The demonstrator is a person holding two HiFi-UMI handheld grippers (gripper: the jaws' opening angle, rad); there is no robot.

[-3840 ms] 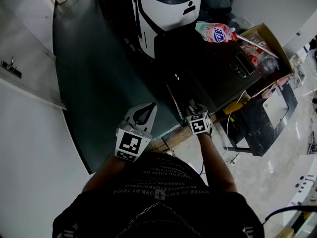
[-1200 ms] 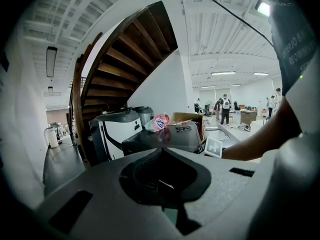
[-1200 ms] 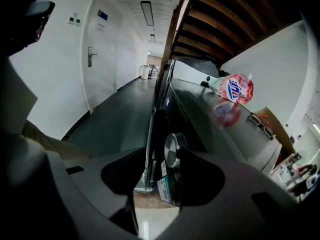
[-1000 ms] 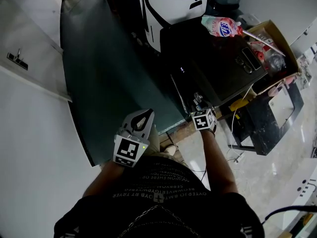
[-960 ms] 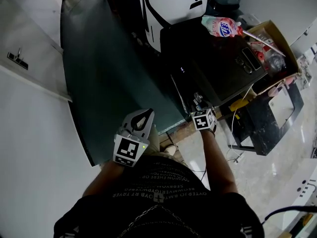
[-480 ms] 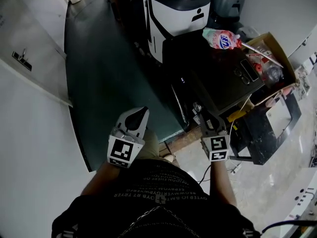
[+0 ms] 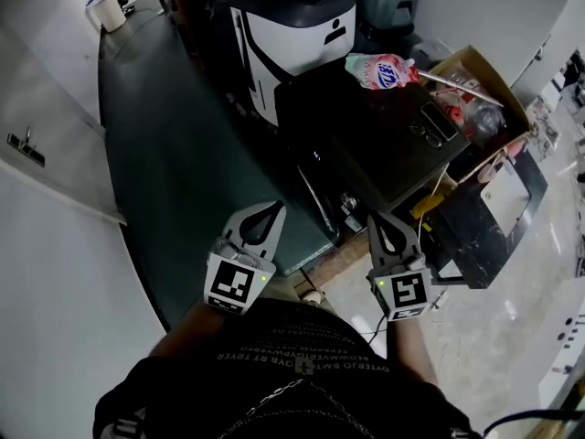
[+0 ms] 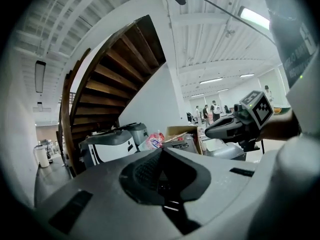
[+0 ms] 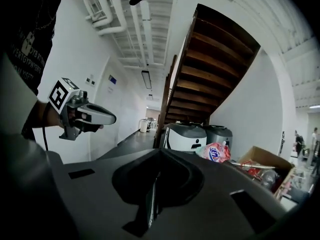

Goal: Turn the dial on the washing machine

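The washing machine (image 7: 366,140) is a dark box in the middle of the head view, its front edge turned toward me. A small knob-like part (image 7: 347,201), probably the dial, sits on that front edge. My right gripper (image 7: 378,218) hangs just right of and below it, shut on nothing and clear of the machine. My left gripper (image 7: 273,208) is also shut and empty, held over the dark green counter (image 7: 174,163). In the right gripper view my right gripper (image 9: 160,152) points past the left gripper (image 9: 111,117). In the left gripper view my left gripper (image 8: 161,150) shows the right gripper (image 8: 210,132) beside it.
A white and black appliance (image 7: 288,30) stands behind the washing machine. A pink bag (image 7: 377,69) lies on the machine's far corner. A cardboard box (image 7: 475,94) with bottles sits at the right, and a dark rack (image 7: 475,227) stands below it. A wooden staircase (image 9: 215,69) rises above.
My right gripper has drawn back from the machine's front edge toward me and its jaws have shut. The left gripper has stayed roughly in place. The head view has shifted slightly.
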